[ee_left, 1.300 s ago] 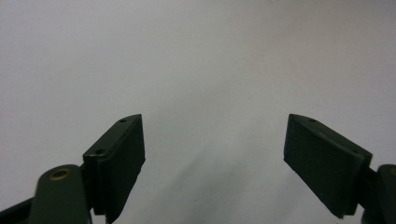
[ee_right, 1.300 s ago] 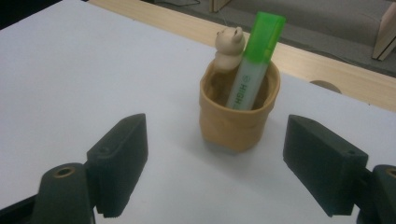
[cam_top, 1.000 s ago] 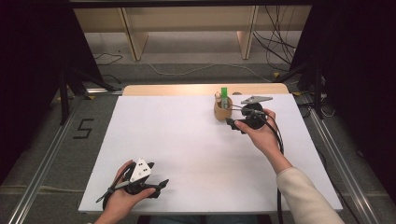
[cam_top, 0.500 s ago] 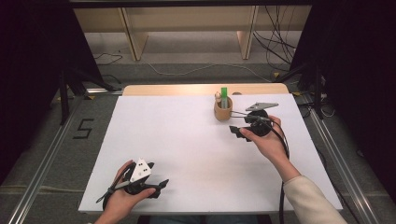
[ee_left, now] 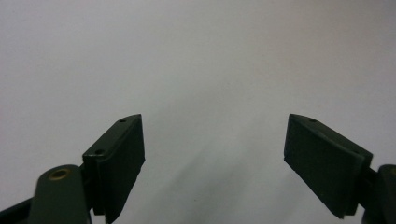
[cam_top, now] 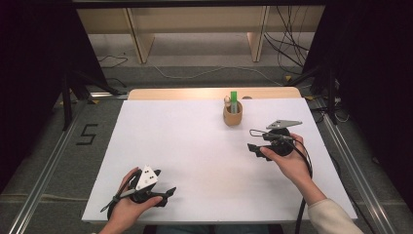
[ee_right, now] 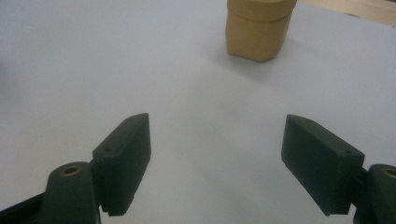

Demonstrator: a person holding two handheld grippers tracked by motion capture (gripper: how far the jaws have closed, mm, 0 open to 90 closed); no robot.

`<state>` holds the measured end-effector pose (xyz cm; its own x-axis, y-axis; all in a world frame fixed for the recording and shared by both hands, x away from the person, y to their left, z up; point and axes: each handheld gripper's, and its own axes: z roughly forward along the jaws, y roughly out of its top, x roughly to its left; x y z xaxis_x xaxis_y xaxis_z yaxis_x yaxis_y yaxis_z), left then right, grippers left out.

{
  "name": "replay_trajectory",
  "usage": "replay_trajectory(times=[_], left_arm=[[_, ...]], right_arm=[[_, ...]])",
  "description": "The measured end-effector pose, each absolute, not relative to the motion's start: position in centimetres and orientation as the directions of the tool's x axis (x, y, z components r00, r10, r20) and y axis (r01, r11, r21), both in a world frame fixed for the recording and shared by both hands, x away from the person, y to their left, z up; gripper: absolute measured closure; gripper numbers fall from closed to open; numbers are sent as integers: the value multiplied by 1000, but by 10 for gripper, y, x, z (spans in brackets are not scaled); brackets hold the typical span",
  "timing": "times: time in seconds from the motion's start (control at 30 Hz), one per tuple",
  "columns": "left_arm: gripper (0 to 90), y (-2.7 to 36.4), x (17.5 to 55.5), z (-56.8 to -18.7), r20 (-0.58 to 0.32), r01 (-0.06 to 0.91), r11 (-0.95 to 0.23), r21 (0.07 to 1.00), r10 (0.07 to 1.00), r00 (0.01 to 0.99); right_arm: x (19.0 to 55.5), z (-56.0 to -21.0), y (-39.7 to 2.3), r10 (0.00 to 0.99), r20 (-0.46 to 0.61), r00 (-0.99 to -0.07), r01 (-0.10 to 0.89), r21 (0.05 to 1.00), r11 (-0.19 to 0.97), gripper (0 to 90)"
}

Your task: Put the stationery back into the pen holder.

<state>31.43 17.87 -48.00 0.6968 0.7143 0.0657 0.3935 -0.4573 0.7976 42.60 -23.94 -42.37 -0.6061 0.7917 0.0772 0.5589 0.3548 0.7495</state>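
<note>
A small tan wooden cup (cam_top: 233, 116) stands near the table's far edge, with a green marker (cam_top: 234, 102) and a round-topped wooden peg (cam_top: 227, 102) upright in it. My right gripper (cam_top: 253, 148) hovers over the white table (cam_top: 195, 146) to the near right of the cup, jaws open and empty. In the right gripper view the cup (ee_right: 259, 28) stands ahead, beyond the open gripper (ee_right: 215, 154). My left gripper (cam_top: 168, 192) rests at the table's near left corner, open and empty; the left gripper view has its gripper (ee_left: 212, 161) over bare white surface.
A wooden strip (cam_top: 214, 93) runs along the table's far edge. Metal rails (cam_top: 48, 161) flank the table on the floor, with a "5" mark (cam_top: 87, 134) at left. Cables (cam_top: 292, 53) and shelf legs lie beyond the far edge.
My right gripper has drawn back from beside the cup toward the near right of the table, staying open. The left gripper has not moved.
</note>
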Motion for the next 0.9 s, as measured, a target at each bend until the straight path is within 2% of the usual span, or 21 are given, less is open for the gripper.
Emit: replay_trajectory(times=[0.9], left_arm=[[202,178,314,-480,68,395,-462,794,713,698]], right_arm=[[380,-448,-260,759,110,-642,559,744,365,211]])
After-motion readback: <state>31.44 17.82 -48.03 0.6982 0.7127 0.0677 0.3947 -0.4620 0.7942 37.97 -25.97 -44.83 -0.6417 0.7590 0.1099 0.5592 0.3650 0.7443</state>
